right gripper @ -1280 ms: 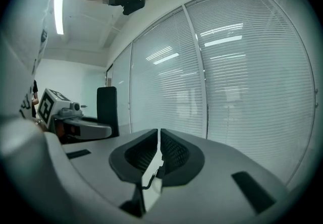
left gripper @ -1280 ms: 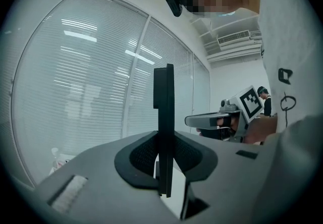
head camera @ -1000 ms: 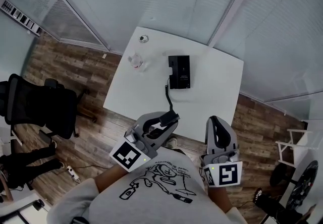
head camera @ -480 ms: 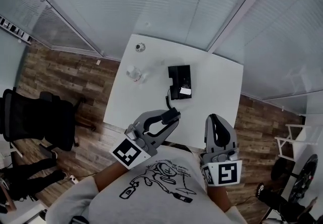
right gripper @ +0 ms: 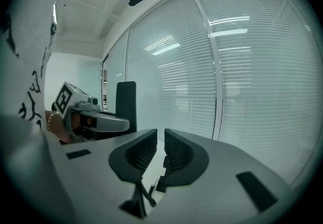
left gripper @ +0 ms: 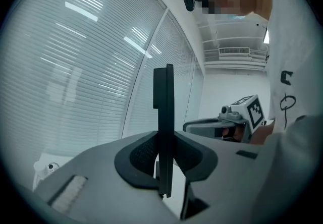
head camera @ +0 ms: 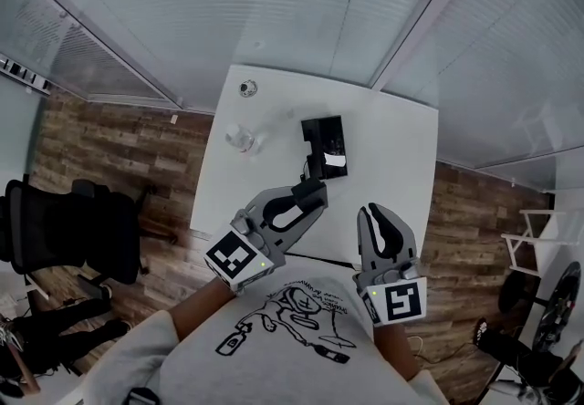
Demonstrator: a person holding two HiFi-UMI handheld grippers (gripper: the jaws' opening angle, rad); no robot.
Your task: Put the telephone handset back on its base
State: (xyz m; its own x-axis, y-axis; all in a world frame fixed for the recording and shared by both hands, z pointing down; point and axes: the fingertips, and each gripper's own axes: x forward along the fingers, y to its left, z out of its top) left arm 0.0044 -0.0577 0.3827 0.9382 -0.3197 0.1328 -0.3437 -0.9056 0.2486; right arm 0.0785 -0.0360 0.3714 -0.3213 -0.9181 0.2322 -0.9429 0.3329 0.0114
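The black telephone base (head camera: 324, 144) lies at the far middle of the white table (head camera: 392, 175), with a small white label on its near right. My left gripper (head camera: 313, 194) is shut on the black handset (head camera: 307, 187), held in the air over the table's near part, just short of the base. In the left gripper view the handset (left gripper: 163, 117) stands edge-on, clamped between the jaws. A dark cord (head camera: 305, 173) runs from base to handset. My right gripper (head camera: 376, 212) hovers at the table's near edge, shut with only a thin slit and nothing in it (right gripper: 158, 155).
A small round object (head camera: 247, 88) sits at the table's far left corner, and a clear crumpled thing (head camera: 242, 138) lies left of the base. A black office chair (head camera: 73, 225) stands on the wood floor at left. Blinds cover glass walls behind the table.
My left gripper has carried the handset forward and up, closer to the base. The right gripper has edged forward a little. The head view has shifted.
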